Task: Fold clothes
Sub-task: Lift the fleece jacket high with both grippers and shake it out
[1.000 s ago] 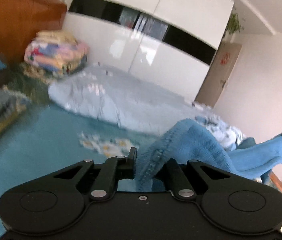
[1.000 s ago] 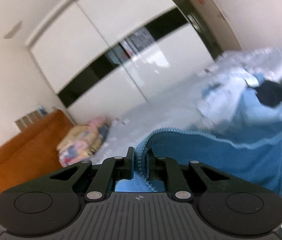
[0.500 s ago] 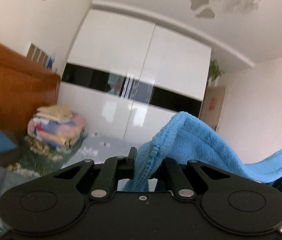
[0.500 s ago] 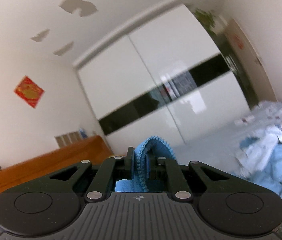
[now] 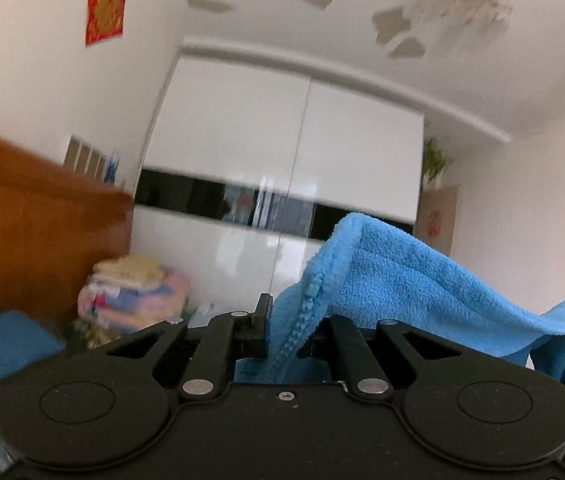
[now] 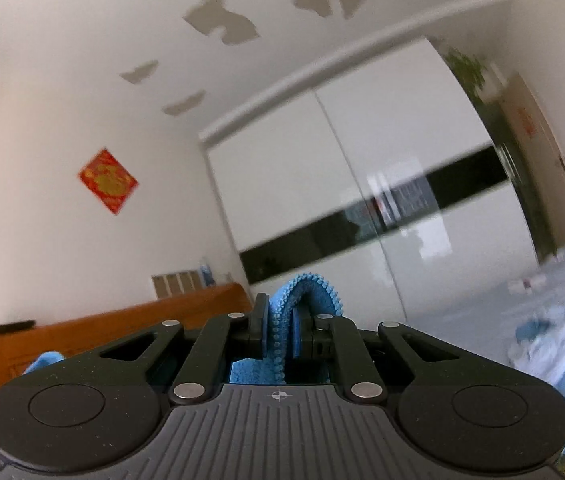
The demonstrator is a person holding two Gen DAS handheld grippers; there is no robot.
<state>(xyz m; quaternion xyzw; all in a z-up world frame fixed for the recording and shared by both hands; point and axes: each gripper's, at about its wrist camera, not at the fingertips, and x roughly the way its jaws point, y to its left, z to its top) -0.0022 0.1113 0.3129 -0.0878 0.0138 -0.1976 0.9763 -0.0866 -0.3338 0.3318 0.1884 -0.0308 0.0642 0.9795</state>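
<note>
Left gripper [image 5: 288, 330]: fingers clamped on the zipper edge of the blue fleece jacket [image 5: 402, 280].
Right gripper [image 6: 282, 330]: fingers clamped on another stretch of the jacket's zipper edge [image 6: 278, 328].
Jacket: held up in the air, stretched rightward from the left gripper.
Background: white wardrobe [image 5: 282, 168], wooden headboard [image 5: 34, 232], folded bedding stack [image 5: 134, 292], red wall decoration [image 6: 108, 181].
</note>
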